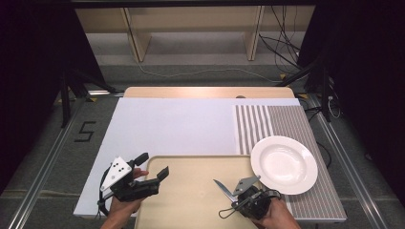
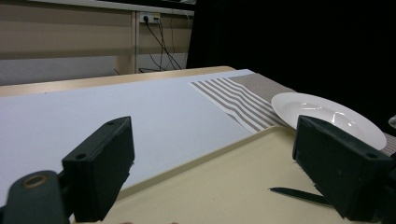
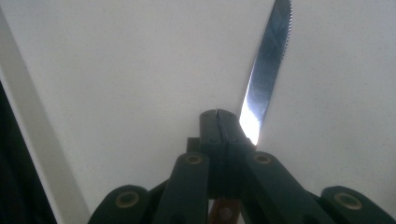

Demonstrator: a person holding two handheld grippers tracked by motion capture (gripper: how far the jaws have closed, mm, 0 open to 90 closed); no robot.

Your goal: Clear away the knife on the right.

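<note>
A table knife [image 1: 221, 186] with a serrated steel blade [image 3: 267, 65] hangs low over the beige tray [image 1: 191, 210], its tip pointing to the far left. My right gripper [image 1: 234, 195] is shut on the knife near its handle end; in the right gripper view the jaws [image 3: 217, 115] meet, with the blade rising from their right side. My left gripper [image 1: 153, 165] stands open at the tray's left edge with nothing between its fingers [image 2: 105, 163]. In the left gripper view the knife's tip [image 2: 292, 193] shows over the tray [image 2: 224, 186]. A white plate [image 1: 284, 164] sits to the tray's right.
The plate [image 2: 327, 114] rests on a grey striped placemat [image 1: 286, 119] at the table's right. A white mat [image 1: 172, 126] covers the table beyond the tray. Wooden shelving and cables stand past the far edge.
</note>
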